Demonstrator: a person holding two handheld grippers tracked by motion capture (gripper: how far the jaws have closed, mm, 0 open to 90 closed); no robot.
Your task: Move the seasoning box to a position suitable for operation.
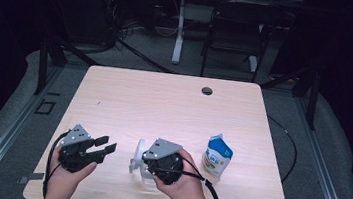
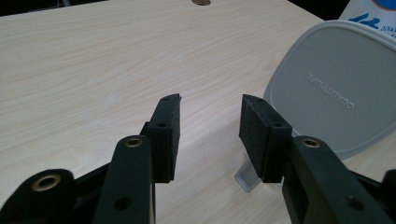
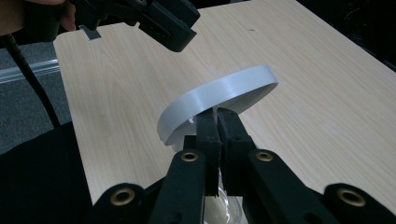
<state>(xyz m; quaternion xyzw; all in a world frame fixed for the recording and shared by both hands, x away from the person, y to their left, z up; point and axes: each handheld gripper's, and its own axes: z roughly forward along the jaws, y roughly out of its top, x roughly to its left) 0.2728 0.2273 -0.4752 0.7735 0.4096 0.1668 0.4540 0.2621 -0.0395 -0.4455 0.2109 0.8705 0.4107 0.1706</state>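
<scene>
A pale grey plastic lid (image 3: 219, 91) stands on edge above the table, tilted, with my right gripper (image 3: 217, 116) shut on its lower rim. From above, the lid (image 1: 137, 155) shows just left of the right gripper (image 1: 141, 162). My left gripper (image 1: 107, 144) rests low at the table's front left, its jaws open and empty. Along the left gripper (image 2: 210, 112), the lid's flat face (image 2: 331, 88) fills the right side, apart from the pads. Something clear (image 3: 229, 212) sits under the right jaws, mostly hidden.
A blue and white pouch (image 1: 217, 157) stands upright on the wooden table (image 1: 163, 108) to the right of the right hand. A cable hole (image 1: 207, 90) lies near the far edge. A chair and desk legs stand beyond the table.
</scene>
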